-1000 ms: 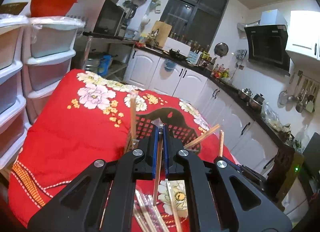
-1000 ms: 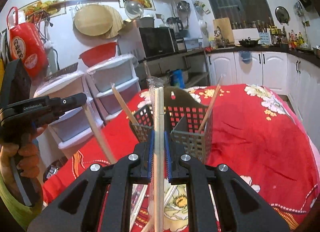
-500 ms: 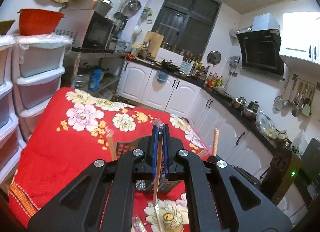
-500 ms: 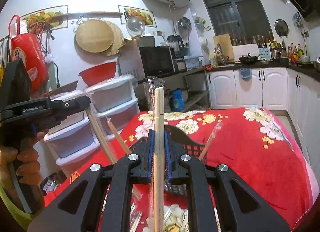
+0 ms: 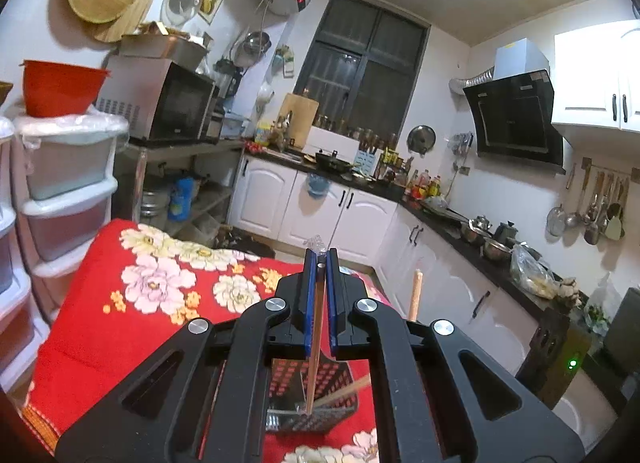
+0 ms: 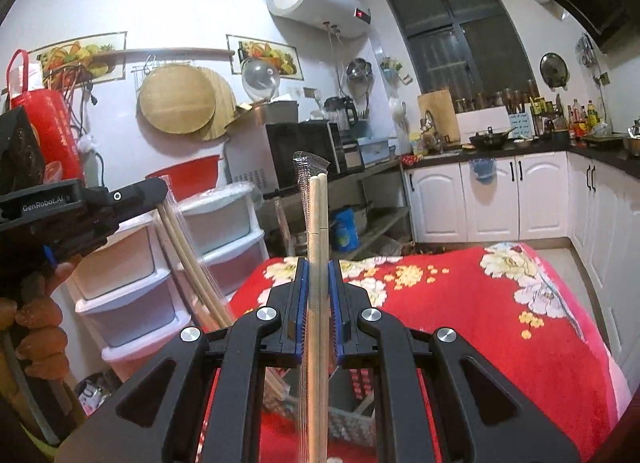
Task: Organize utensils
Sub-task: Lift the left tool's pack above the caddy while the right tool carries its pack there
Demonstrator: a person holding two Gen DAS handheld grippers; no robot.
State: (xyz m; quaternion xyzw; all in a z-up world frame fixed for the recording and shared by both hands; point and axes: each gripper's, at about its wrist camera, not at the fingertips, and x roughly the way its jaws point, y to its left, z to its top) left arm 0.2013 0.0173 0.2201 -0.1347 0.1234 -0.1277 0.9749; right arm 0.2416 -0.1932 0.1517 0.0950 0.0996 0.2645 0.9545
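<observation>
A: We see the left gripper (image 5: 319, 263) with its blue-padded fingers (image 5: 307, 303) drawn in narrow around a pair of wrapped chopsticks (image 5: 316, 327). The clear wrapper tip pokes out past the fingertips.

B: And the lower end of that pair hangs down over the mesh utensil basket (image 5: 312, 403), which stands on the red floral cloth (image 5: 132, 323) covering the counter. We cannot tell whether the tip touches the basket.

A: We agree. A loose chopstick (image 5: 340, 395) lies slanted across the basket, and another chopstick (image 5: 415, 295) stands upright just to the right of the left gripper's fingers.

B: On our other side, the right gripper (image 6: 319, 275) is pinched narrow on a second wrapped pair (image 6: 319, 243). That pair points upward past the fingertips, with the crinkled wrapper end on top.

A: From the right wrist camera we also see the left gripper at the frame's left edge, held in a hand (image 6: 38, 327), its wrapped pair slanting downward toward the basket.

B: The basket sits low in that view, mostly hidden behind the right gripper's body, with only grey mesh showing.
</observation>
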